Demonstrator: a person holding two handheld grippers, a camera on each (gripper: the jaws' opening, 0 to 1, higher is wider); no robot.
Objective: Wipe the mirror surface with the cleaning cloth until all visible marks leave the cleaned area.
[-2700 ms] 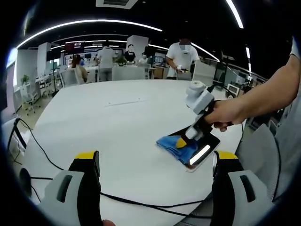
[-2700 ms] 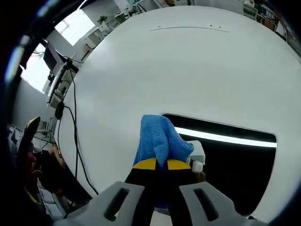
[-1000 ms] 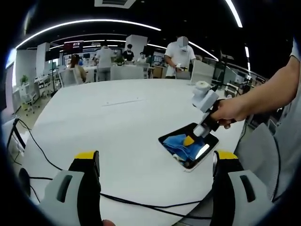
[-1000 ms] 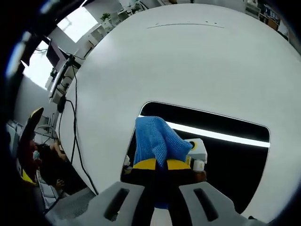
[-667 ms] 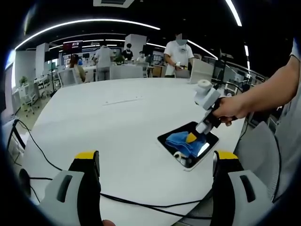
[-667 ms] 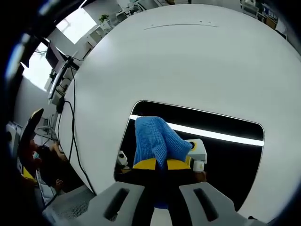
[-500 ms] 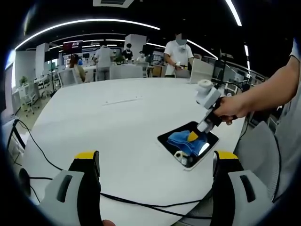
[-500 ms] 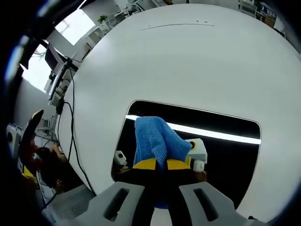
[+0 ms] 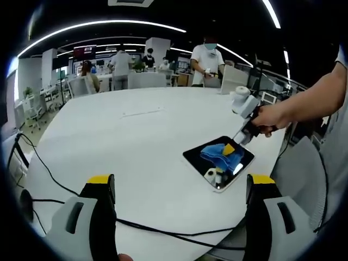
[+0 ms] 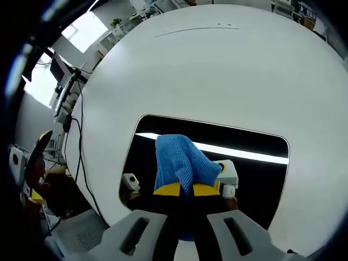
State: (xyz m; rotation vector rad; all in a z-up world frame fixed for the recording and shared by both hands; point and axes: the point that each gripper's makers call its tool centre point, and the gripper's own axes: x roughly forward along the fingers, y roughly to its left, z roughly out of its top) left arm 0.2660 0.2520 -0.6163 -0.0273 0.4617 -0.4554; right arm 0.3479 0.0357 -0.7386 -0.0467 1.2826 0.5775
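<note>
A dark rectangular mirror (image 9: 202, 161) (image 10: 244, 174) lies flat on the white round table (image 9: 136, 141), near its right edge. My right gripper (image 10: 187, 189) (image 9: 230, 149) is shut on a blue cleaning cloth (image 10: 176, 160) (image 9: 220, 155) and presses it on the mirror's middle. A hand holds that gripper from the right in the left gripper view. The glass reflects a bright ceiling light strip (image 10: 244, 154). My left gripper (image 9: 179, 187) hovers open over the table's near edge, well short of the mirror, with nothing between its yellow-tipped fingers (image 9: 100, 179).
A black cable (image 9: 152, 229) runs across the table's near side. The table's far half is bare apart from a thin line (image 10: 190, 31). Several people, desks and chairs (image 9: 130, 76) stand far behind. A black cable (image 10: 81, 157) hangs off the table's left edge.
The right gripper has slid the cloth from the mirror's left edge onto its middle, so more of the dark glass shows to the cloth's left. The left gripper has stayed put.
</note>
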